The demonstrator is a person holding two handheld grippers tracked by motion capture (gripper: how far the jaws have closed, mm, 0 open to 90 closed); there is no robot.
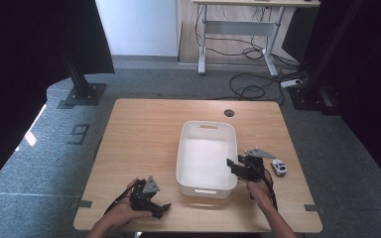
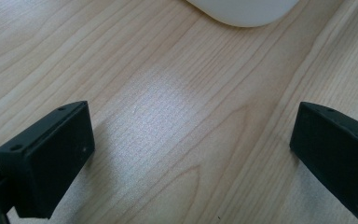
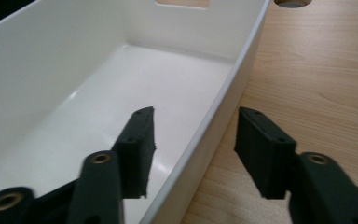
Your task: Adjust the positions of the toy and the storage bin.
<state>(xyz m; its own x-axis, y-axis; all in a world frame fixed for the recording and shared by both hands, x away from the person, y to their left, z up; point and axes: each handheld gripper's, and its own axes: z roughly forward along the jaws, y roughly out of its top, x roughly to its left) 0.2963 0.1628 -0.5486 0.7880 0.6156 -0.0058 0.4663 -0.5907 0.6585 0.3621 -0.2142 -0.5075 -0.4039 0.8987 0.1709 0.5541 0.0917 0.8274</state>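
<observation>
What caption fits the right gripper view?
Right gripper open astride the white bin's right rim on a wooden table, one jaw inside.

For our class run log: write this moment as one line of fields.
right gripper: open, astride white bin right wall | left gripper: open over bare table | toy car: on table, right of bin

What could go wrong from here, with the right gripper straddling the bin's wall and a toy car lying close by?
1. The right gripper has one jaw inside and one outside the white bin's right wall; closing off-centre could tilt or drag the bin.
2. The toy car lies just right of that hand; a sideways move might knock it toward the table edge.
</observation>
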